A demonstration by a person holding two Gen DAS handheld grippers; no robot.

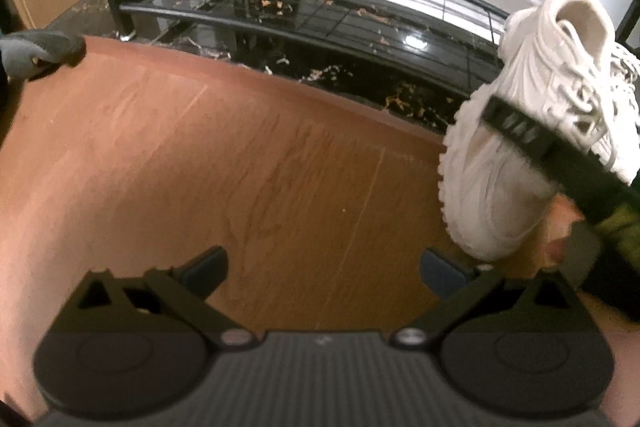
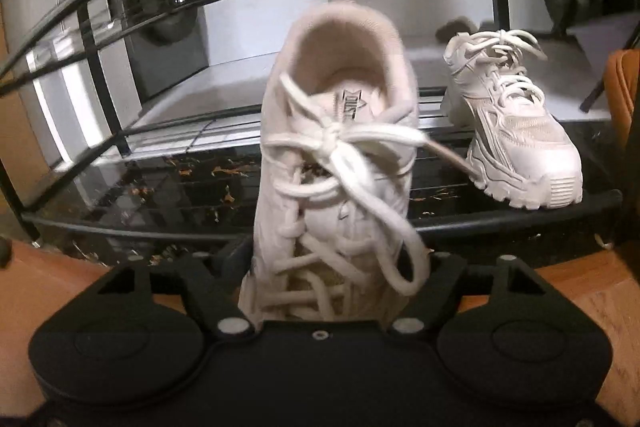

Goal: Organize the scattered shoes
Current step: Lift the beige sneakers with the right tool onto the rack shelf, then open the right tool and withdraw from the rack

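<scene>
Over the wooden floor [image 1: 240,155] before a black wire shoe rack [image 2: 440,223], the right hand-held gripper [image 2: 340,267] clenched a white sneaker [image 2: 340,155] while the left hand-held gripper [image 1: 324,269] hung released.

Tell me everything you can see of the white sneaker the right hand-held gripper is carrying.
The white sneaker is a chunky lace-up with a ridged, lugged sole, knit-looking upper and padded, pinkish-beige collar; a dark logo shows on the insole. Its laces are tied in a loose bow with loops dangling. The right hand-held gripper clamps it across the forefoot, heel pointing away toward the black wire shoe rack. It looks lifted above the wooden floor, touching only the fingers. Its twin sits on the rack's lower shelf, apart from it.
</scene>
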